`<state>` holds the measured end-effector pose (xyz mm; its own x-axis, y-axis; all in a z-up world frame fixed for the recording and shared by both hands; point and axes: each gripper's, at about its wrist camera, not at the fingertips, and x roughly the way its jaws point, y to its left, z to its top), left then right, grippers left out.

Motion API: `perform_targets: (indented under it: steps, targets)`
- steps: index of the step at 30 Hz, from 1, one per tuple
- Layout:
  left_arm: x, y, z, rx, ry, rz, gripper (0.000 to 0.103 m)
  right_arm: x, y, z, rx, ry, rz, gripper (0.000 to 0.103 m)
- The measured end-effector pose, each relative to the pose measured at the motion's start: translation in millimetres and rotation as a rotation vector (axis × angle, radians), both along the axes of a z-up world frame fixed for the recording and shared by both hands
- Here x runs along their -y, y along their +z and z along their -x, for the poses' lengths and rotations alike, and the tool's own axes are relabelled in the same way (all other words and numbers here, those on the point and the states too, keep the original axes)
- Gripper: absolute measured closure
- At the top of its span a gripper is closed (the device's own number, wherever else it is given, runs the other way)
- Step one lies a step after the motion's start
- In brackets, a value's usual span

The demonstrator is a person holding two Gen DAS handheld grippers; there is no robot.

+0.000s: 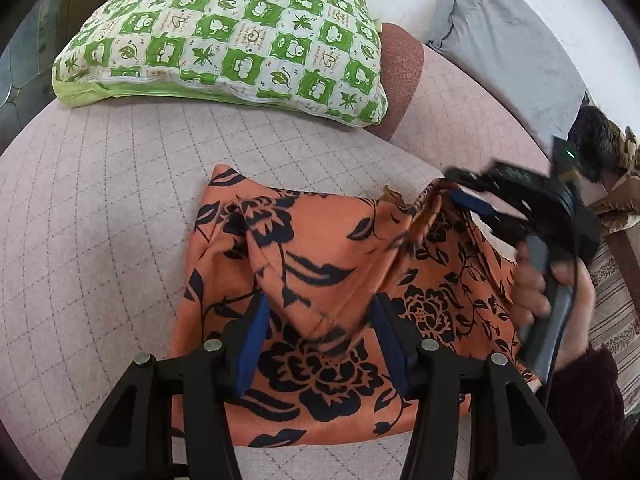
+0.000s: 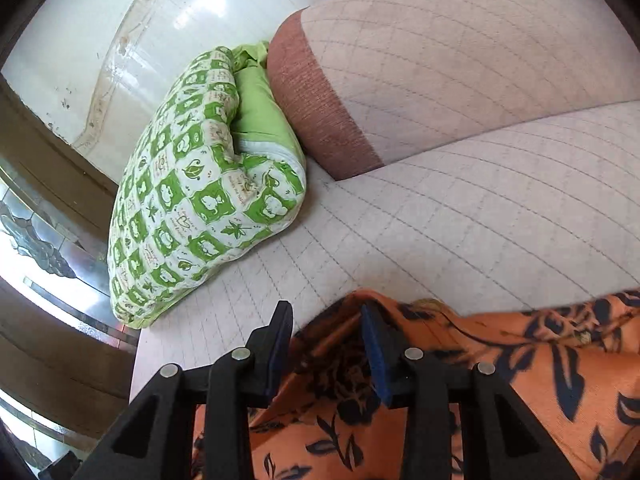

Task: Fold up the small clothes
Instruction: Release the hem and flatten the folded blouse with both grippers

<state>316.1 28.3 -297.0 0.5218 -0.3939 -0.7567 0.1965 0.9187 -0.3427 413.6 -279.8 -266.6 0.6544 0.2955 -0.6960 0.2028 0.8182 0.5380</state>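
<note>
An orange garment with a black floral print (image 1: 340,280) lies partly folded and rumpled on the pink quilted sofa seat (image 1: 100,220). My left gripper (image 1: 320,312) is open just above the garment's near part, a raised fold between its blue pads. My right gripper (image 1: 460,196) is at the garment's far right corner, seen with the hand on its handle. In the right wrist view the right gripper (image 2: 326,316) is open, its jaws wide, over the garment's edge (image 2: 500,380).
A green and white checked pillow (image 1: 224,36) lies at the far side of the seat, also in the right wrist view (image 2: 192,200). A brown-ended sofa cushion (image 2: 460,60) stands beside it. A grey cushion (image 1: 512,40) is at the far right.
</note>
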Motion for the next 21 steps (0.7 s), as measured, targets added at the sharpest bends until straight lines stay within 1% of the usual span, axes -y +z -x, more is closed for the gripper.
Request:
perform_targets:
  steps: [2,4,5,6,8,10,11,12,13,15,16,17,19,20,21]
  targets:
    - [-4.1,0.9,-2.3,0.007,0.03,0.015,0.049,-1.4,4.7,18.9,0.003,0.045,0.023,0.064]
    - [-16.7,8.9,-1.7,0.03,0.095,0.057,0.049,-6.6,10.1,41.7,0.026,0.112,-0.017,0.064]
    - [-24.2,13.2,-1.0,0.04,0.121,0.075,0.049,-15.9,12.9,52.4,0.041,0.159,-0.028,0.064]
    - [-28.8,15.4,-0.4,0.046,0.137,0.084,0.049,-25.9,13.5,61.7,0.037,0.203,-0.013,0.064]
    - [-43.6,21.2,1.7,0.053,0.18,0.085,0.049,-57.5,7.7,76.7,0.011,0.324,0.044,0.064]
    - [-54.3,21.7,2.8,0.049,0.2,0.087,0.049,-90.4,-5.5,85.7,-0.026,0.448,0.097,0.064]
    - [-58.5,19.9,2.6,0.039,0.206,0.086,0.049,-108.3,-14.0,85.5,-0.048,0.489,0.155,0.064]
    - [-60.7,17.2,1.8,0.03,0.208,0.081,0.049,-122.2,-21.7,80.6,-0.066,0.505,0.2,0.064]
    - [-61.2,15.4,1.3,0.022,0.208,0.074,0.049,-133.0,-27.7,71.4,-0.078,0.506,0.225,0.062]
    - [-61.2,12.1,0.1,0.014,0.2,0.073,0.049,-145.5,-25.5,39.8,-0.038,0.465,0.239,0.062]
    - [-58.7,11.4,-1.2,0.012,0.189,0.077,0.049,-145.9,-22.1,23.9,-0.019,0.434,0.223,0.062]
    - [-55.9,11.5,-1.2,0.012,0.174,0.079,0.049,-141.7,-17.2,2.2,-0.001,0.377,0.177,0.062]
    - [-45.9,10.7,-3.5,0.007,0.133,0.07,0.049,-124.9,-6.1,-27.6,0.047,0.249,0.102,0.062]
    - [-41.2,9.5,-4.5,0.002,0.119,0.061,0.049,-114.1,0.9,-38.5,0.074,0.184,0.08,0.062]
    - [-36.7,7.9,-5.9,-0.006,0.106,0.055,0.048,-105.5,5.7,-43.7,0.089,0.145,0.067,0.062]
